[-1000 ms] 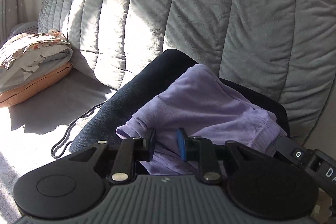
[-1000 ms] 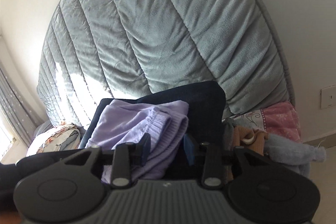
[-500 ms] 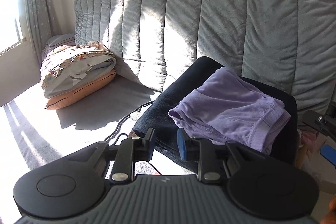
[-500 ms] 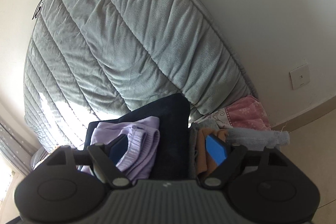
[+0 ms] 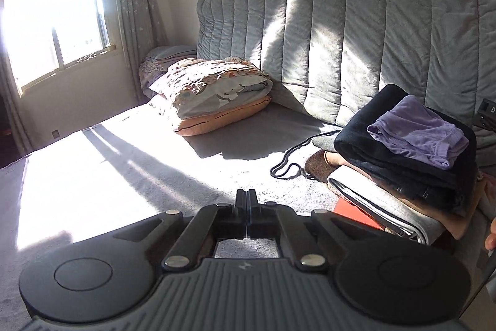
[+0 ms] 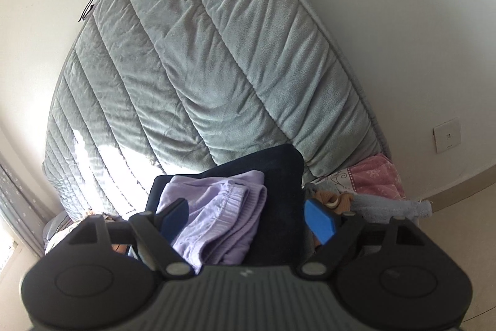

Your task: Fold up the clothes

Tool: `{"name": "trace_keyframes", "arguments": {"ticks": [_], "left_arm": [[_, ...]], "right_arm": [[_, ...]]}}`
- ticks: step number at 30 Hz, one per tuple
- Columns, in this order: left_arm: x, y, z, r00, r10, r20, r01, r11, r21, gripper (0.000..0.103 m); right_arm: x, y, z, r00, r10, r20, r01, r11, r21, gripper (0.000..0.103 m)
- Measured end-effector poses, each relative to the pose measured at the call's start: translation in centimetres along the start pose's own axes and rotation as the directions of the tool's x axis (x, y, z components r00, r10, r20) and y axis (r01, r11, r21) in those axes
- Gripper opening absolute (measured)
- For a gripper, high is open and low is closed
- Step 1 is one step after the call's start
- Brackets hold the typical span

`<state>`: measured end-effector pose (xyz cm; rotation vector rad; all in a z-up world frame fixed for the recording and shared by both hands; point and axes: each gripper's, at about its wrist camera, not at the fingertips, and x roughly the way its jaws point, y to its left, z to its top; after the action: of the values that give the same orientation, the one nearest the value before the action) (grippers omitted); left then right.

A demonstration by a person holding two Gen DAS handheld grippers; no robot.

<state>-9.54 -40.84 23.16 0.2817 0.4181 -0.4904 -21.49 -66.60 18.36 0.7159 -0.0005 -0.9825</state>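
Left wrist view
Landmark: the stack of folded clothes lies at the right end of the bed, against the grey quilted headboard.
Task thing: the lilac garment lies folded on top of the stack, on a black garment.
Open room: left of the stack the bed surface is bare and sunlit as far as its left edge.
Edges: a black cord trails on the bed just left of the stack; two stacked pillows sit well left of the stack against the headboard; a window lies beyond them.
Left gripper: fingers pressed together, holding nothing, over bare bed left of the stack and pointing toward the headboard.

Right wrist view
Task thing: the lilac garment tops the stack, on the black garment.
Edges: pink floral cloth and a grey-blue piece lie right of the stack; a wall socket sits further right.
Right gripper: fingers spread wide, empty, close above the stack, one blue pad to each side of the garment.
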Motion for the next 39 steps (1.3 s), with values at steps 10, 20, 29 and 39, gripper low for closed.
{"name": "trace_keyframes", "arguments": {"ticks": [10,20,29,39], "left_arm": [[-11.1,18.5,-8.1,0.972,0.226,-0.068,-0.236,0.946,-0.222,0.004],[-27.1,30.7,-17.0,0.931,0.357,-0.071,-0.353,0.839,-0.415,0.012],[-33.2,26.7,-17.1,0.955,0.237,0.178,-0.153,0.909,-0.389,0.057],[-20.8,28.5,-25.0,0.944,0.294,-0.151,-0.329,0.876,-0.353,0.081]], "right_arm": [[-16.5,13.4,-11.8,0.757,0.560,-0.336,-0.650,0.697,-0.303,0.035],[-33.6,17.6,-18.0,0.349,0.717,-0.603,-0.931,0.338,-0.137,0.000],[-45.7,14.7,-9.4,0.239,0.882,-0.407,-0.960,0.151,-0.238,0.017],[-37.7,16.6,-22.9,0.439,0.628,-0.642,-0.891,0.215,-0.399,0.103]]}}
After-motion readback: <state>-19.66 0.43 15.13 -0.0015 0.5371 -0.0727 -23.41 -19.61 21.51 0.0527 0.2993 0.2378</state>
